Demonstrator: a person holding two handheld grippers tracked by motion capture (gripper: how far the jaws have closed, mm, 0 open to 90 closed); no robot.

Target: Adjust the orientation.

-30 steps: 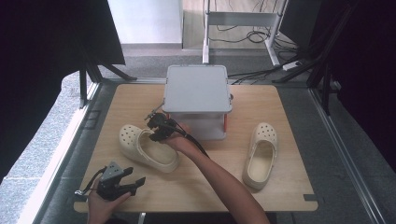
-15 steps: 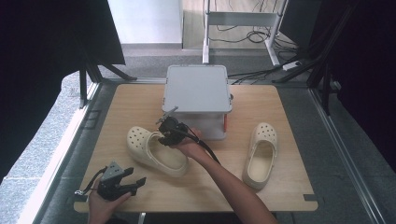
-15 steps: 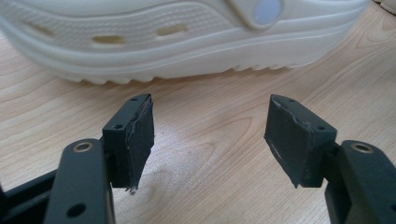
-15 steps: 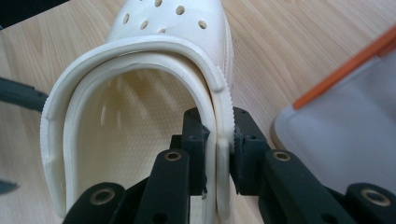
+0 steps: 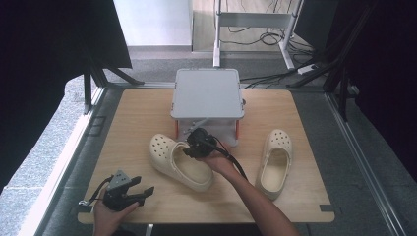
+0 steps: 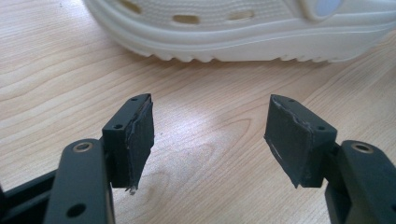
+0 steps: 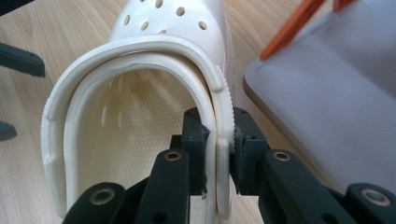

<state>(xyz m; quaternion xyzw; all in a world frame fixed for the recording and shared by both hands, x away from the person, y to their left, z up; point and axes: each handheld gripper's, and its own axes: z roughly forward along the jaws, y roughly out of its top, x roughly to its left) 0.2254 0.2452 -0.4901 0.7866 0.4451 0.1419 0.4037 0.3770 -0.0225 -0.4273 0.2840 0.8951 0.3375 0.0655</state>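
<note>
A cream clog [image 5: 172, 160] lies on the wooden table [image 5: 133, 113] in front of a grey box [image 5: 207, 93]. My right gripper [image 5: 193, 147] is shut on its side rim next to the box. In the right gripper view the pads pinch the clog's [image 7: 140, 93] wall and folded strap between them at my right gripper [image 7: 219, 140]. A second cream clog [image 5: 275, 157] rests to the right, untouched. My left gripper [image 5: 142, 194] sits low at the front left, open and empty. In the left gripper view my left gripper [image 6: 210, 135] faces the sole of the held clog [image 6: 243, 28].
The grey box [image 7: 327, 107] stands on orange legs [image 7: 294, 25] just beside the held clog. Black frame posts [image 5: 88, 83] and a table leg with cables [image 5: 275, 29] stand beyond the table's far edge. A grey floor surrounds the table.
My right gripper has dragged the held clog to the right, toward the front of the box. The left gripper has stayed where it was.
</note>
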